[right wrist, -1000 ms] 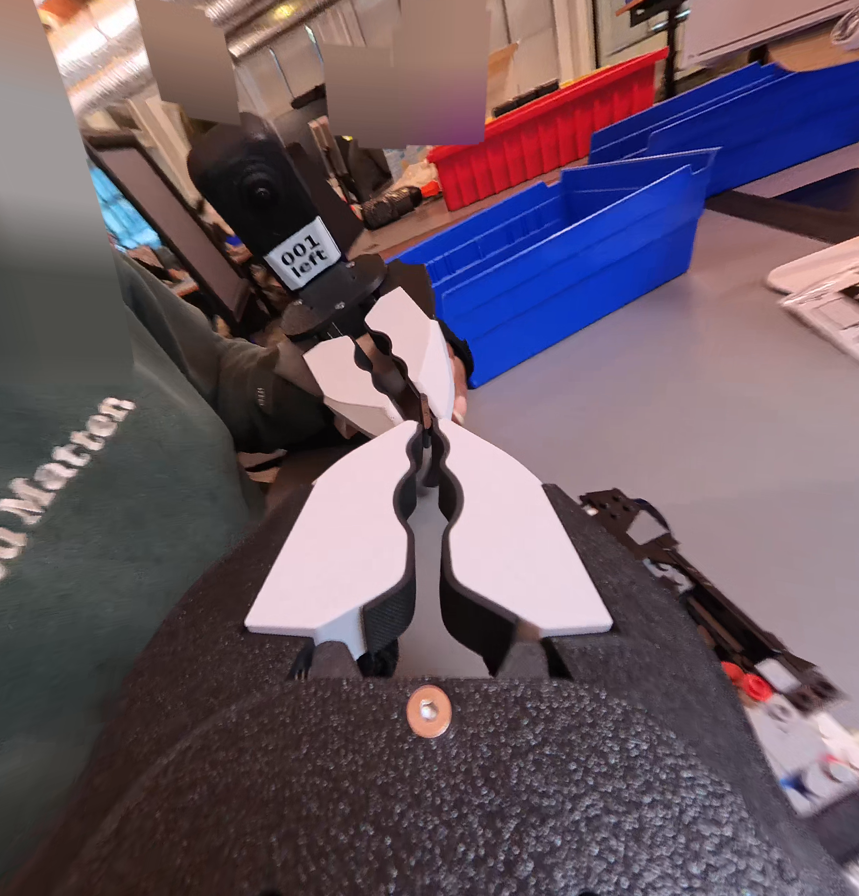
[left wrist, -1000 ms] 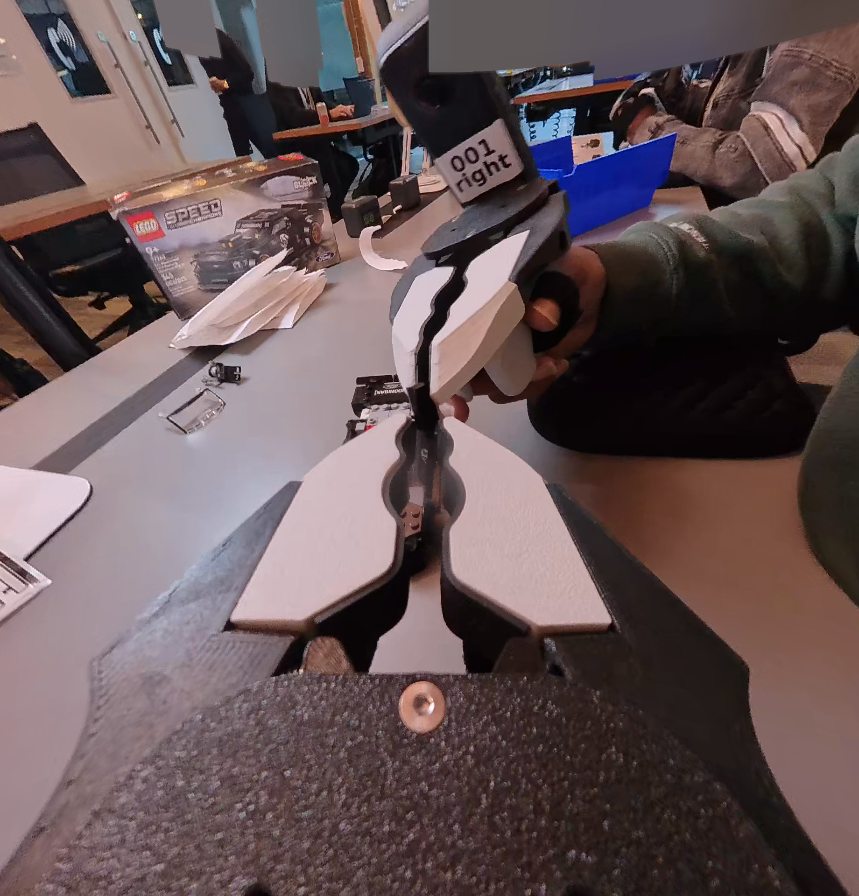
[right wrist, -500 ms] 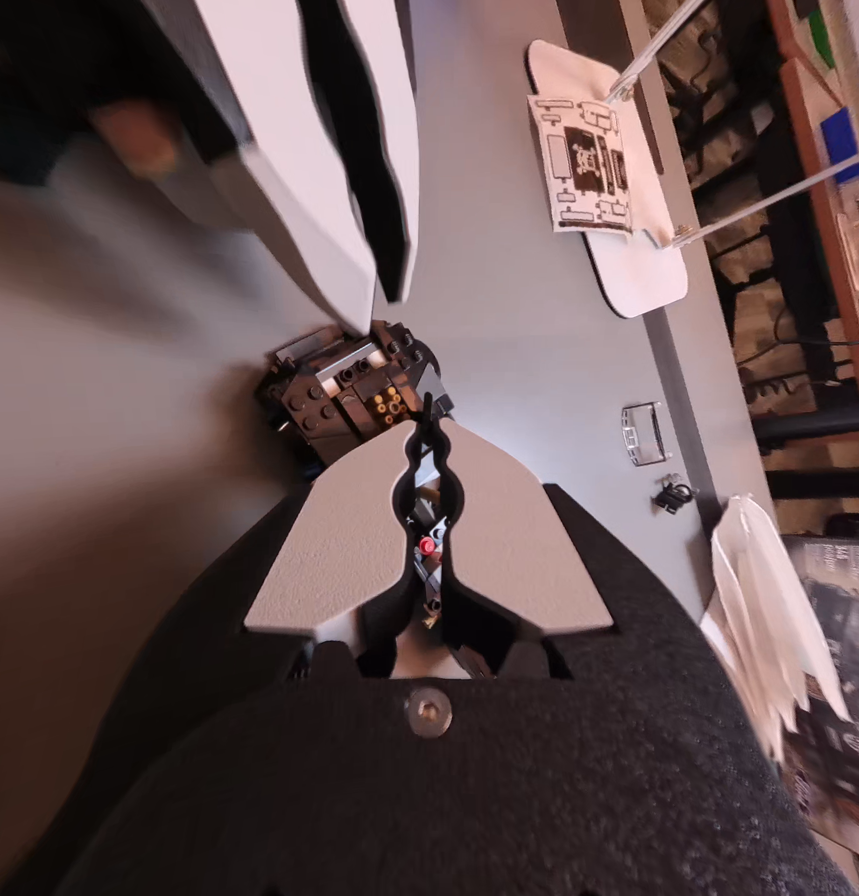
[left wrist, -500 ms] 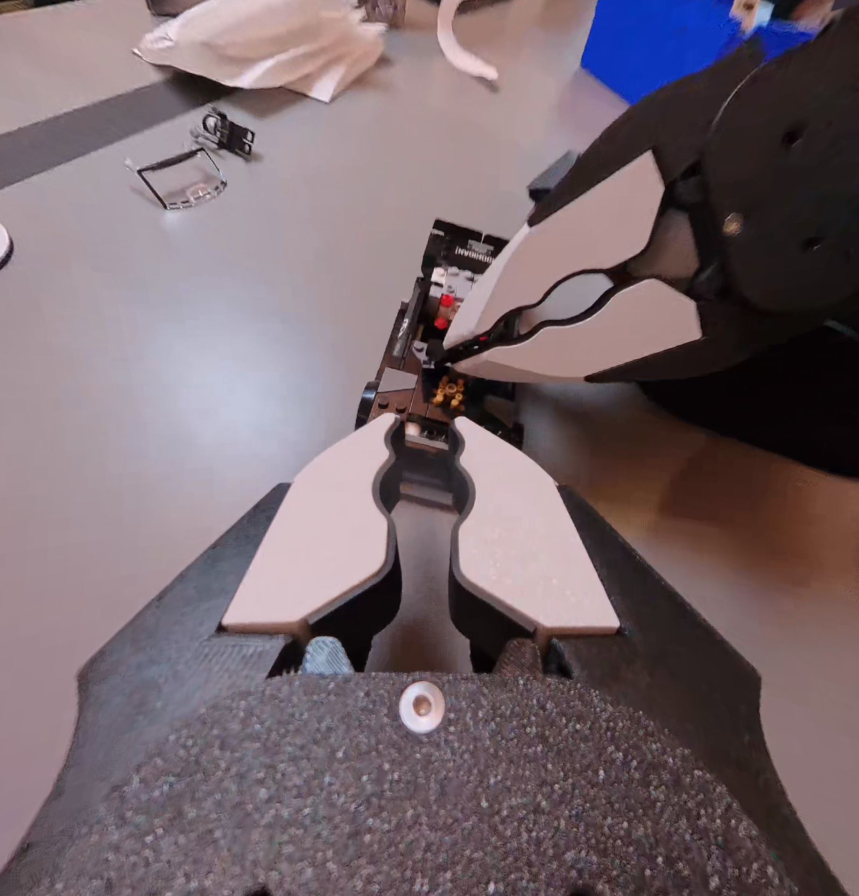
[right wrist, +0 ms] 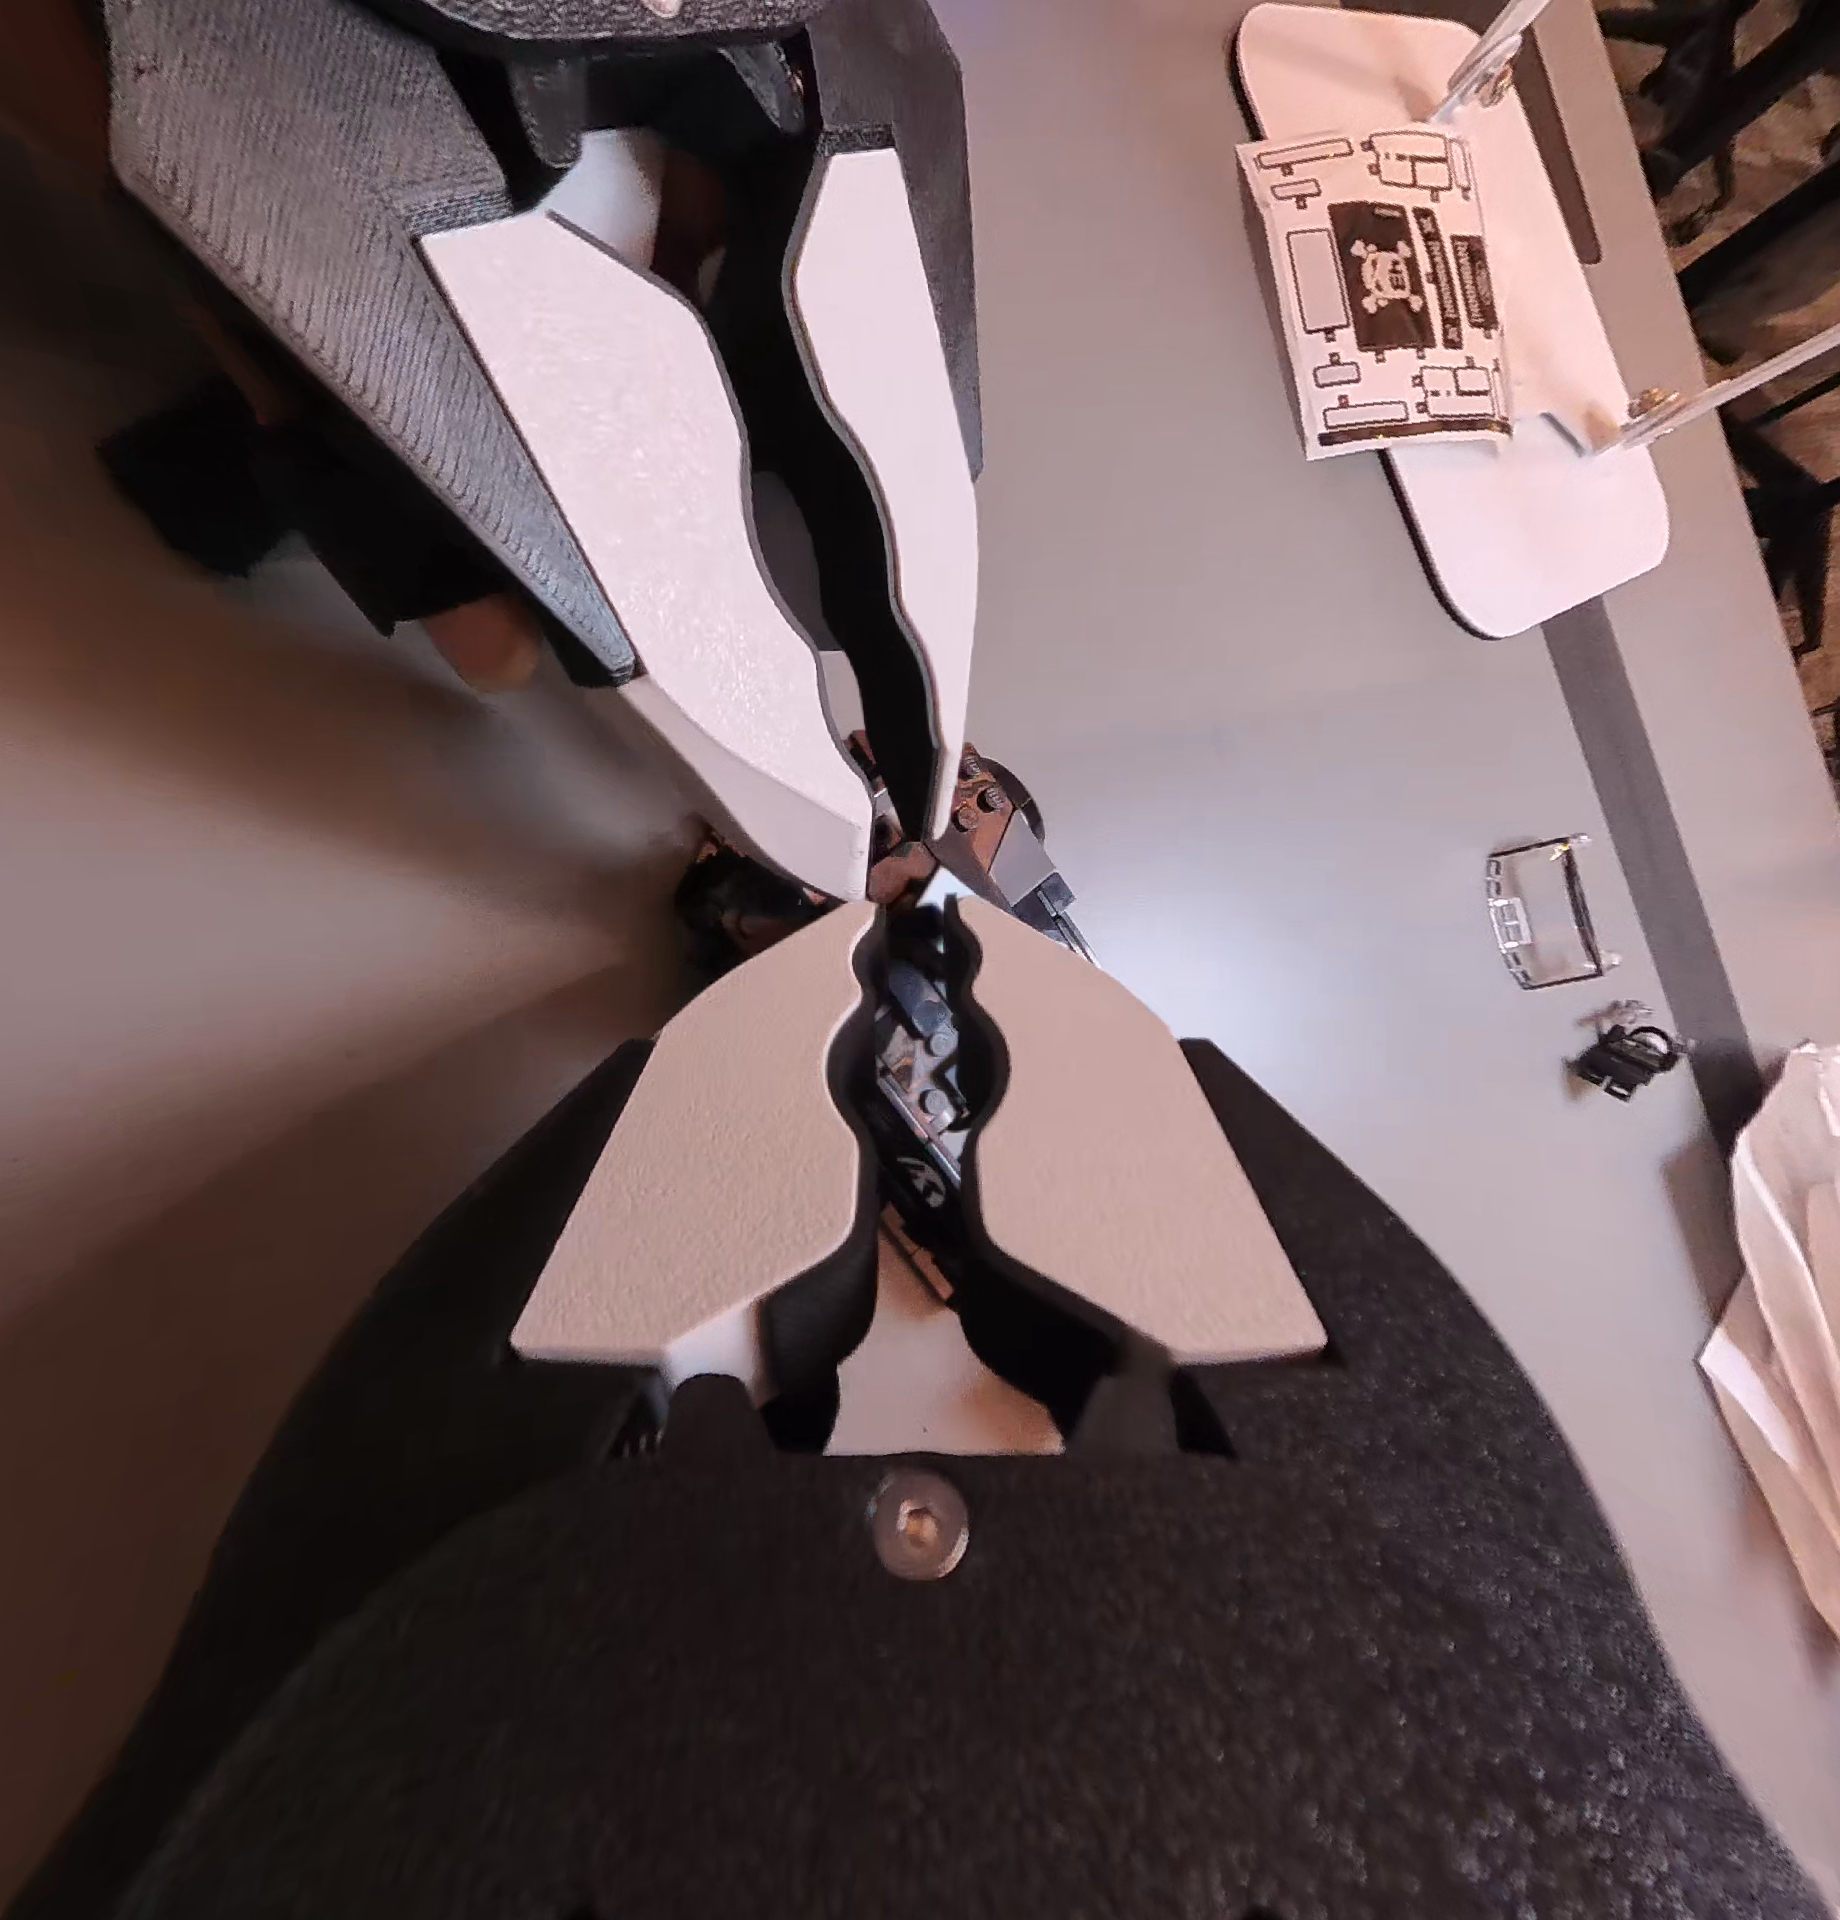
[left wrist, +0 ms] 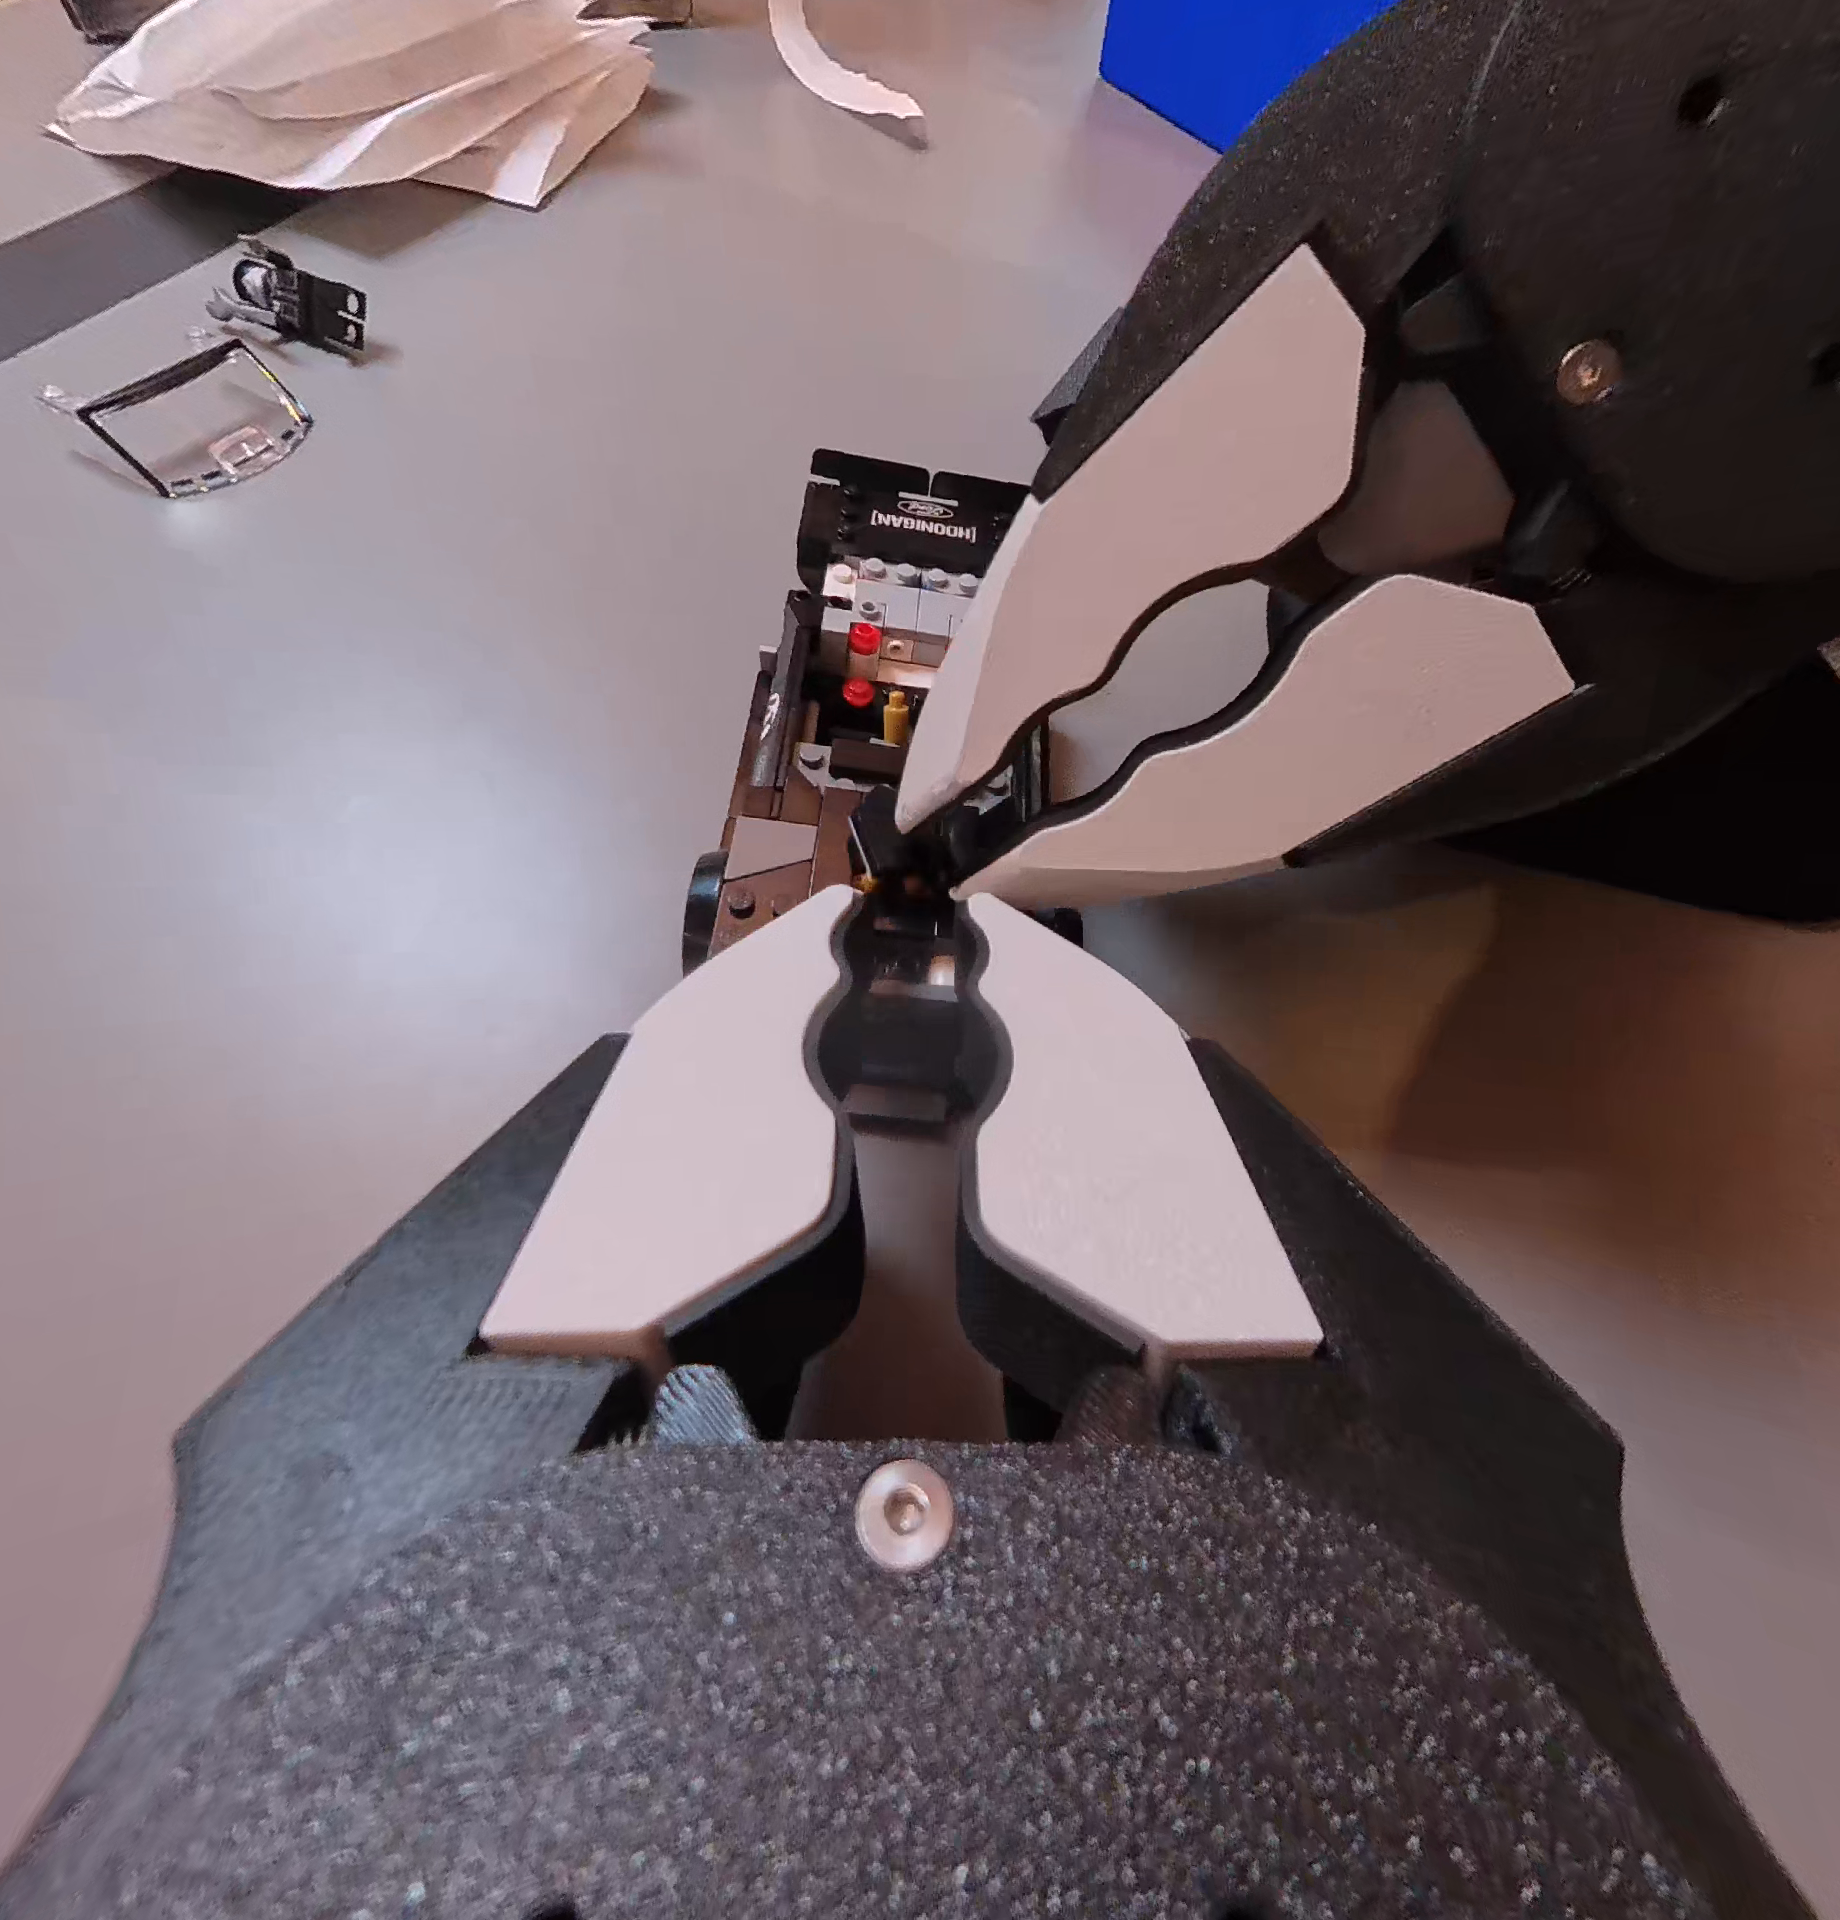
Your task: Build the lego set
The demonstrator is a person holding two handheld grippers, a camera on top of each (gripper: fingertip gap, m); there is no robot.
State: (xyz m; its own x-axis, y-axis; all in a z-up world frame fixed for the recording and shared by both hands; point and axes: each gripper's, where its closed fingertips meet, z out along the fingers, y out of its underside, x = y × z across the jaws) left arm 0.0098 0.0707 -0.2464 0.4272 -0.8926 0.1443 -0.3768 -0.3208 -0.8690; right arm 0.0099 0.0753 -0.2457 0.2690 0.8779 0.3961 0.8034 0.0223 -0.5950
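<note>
1. You are working at a wide grey table [left wrist: 396,727], the smooth laminate kind found in an office or a lab workroom.
2. A dark strip [right wrist: 1633,790] runs along the table where two tops meet, as in a row of shared desks.
3. Beyond the table's far edge you can see patterned dark carpet [right wrist: 1789,125], not a home floor.
4. A blue plastic storage bin [left wrist: 1186,73] sits at the table's far end, workshop stock gear.
5. On the table lie a sticker sheet [right wrist: 1383,281], crumpled white paper bags [left wrist: 365,94] and a clear windscreen part [left wrist: 194,416], the litter of a building session.
</note>
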